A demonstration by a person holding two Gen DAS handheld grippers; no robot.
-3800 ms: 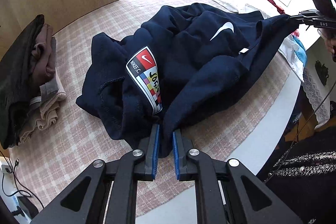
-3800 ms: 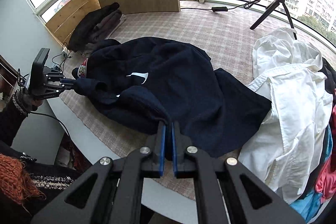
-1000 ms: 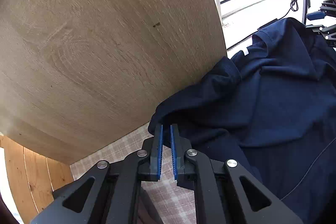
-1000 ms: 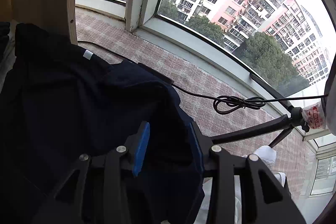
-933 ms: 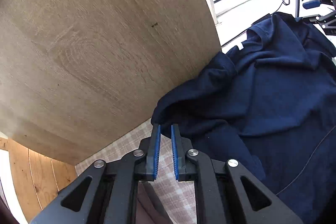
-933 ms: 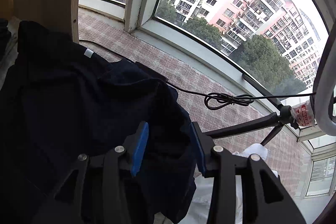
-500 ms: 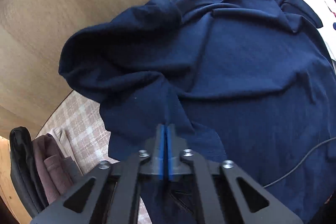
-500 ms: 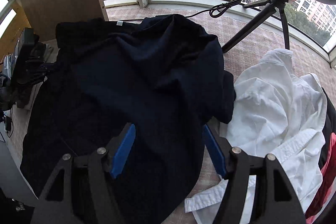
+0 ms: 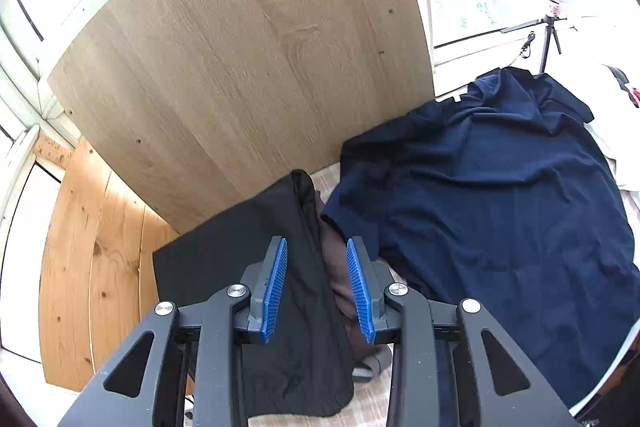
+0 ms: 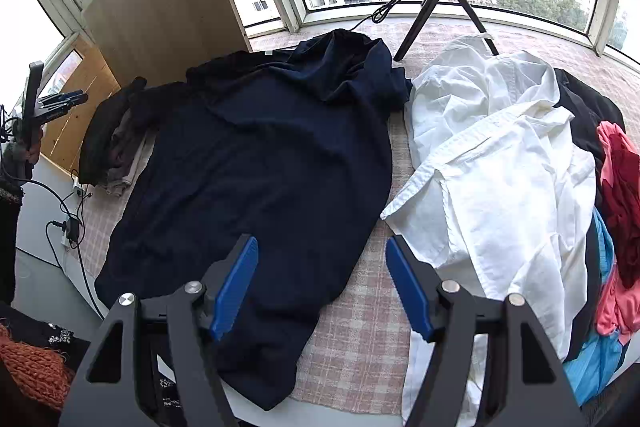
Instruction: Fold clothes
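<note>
A big dark blue shirt [image 10: 260,163] lies spread out on the checked cloth [image 10: 360,315] of the tabletop. A pile of folded clothes [image 10: 112,139] sits beside it on one side, and a white shirt [image 10: 492,163] lies crumpled on the other. The right claw [image 10: 320,287] is wide and holds nothing, up above the blue shirt's bottom edge. The left claw [image 9: 316,287] is opening, with nothing in it, up over the folded pile next to a wooden board [image 9: 240,67]
</note>
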